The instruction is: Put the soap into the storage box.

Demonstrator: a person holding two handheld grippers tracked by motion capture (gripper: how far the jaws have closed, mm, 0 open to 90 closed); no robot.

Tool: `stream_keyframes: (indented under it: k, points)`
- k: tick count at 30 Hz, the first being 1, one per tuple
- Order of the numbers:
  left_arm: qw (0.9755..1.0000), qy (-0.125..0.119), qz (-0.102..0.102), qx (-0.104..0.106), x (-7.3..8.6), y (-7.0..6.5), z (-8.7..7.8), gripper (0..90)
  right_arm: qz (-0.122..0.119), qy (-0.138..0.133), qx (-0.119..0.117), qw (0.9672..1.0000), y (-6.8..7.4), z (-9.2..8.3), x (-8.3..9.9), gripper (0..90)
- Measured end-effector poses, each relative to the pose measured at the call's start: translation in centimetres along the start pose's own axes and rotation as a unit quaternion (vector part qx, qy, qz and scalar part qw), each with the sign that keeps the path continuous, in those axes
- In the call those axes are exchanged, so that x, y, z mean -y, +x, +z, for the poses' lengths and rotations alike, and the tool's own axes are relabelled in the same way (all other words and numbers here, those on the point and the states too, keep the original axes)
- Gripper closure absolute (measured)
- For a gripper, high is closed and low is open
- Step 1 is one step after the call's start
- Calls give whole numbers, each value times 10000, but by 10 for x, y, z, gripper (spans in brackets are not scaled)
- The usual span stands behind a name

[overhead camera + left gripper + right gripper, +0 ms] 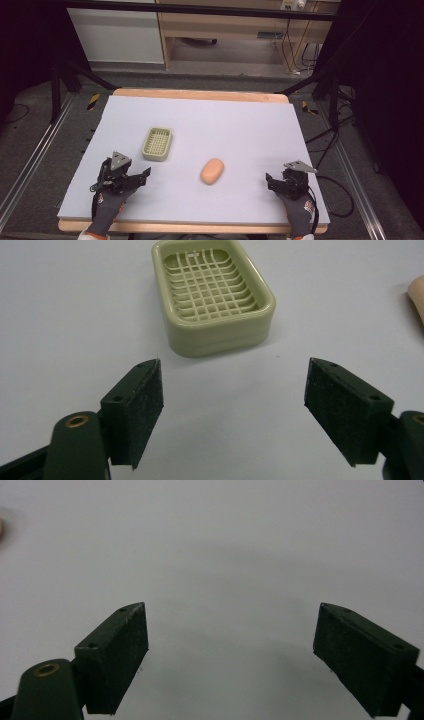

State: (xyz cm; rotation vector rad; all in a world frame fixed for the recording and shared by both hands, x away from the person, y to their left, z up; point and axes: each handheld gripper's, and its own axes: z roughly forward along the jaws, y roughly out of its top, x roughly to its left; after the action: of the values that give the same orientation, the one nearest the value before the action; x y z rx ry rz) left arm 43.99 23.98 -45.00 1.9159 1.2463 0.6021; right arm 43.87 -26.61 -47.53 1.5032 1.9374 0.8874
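Note:
A pale green soap dish (157,143) with a slotted grid floor sits left of the table's middle. An orange oval soap bar (212,171) lies to its right and nearer me. My left gripper (142,175) rests near the front left, open, nothing between its pads. In the left gripper view the soap dish (212,295) stands just beyond the left gripper (234,405), and the soap's edge (417,297) peeks in at the right. At the front right my right gripper (270,179) stands open; in the right gripper view the right gripper (232,655) has bare mat between its pads.
A light grey mat (200,125) covers the wooden table (200,93). Dark frame legs, cables and a wooden desk stand beyond the far edge. Gloved hands come in from the bottom edge.

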Motion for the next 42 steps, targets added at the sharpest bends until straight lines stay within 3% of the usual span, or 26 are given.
stream_keyframes:
  k: [26, 42]
  points:
    - [9994, -31, 283, 206, -9, -25, 0, 207, -3, -65, 89, 9999, 0, -1, -1, 135]
    - [9989, -35, 401, 257, -14, -34, 3, 200, -1, -70, 101, 9999, 0, -1, -1, 135]
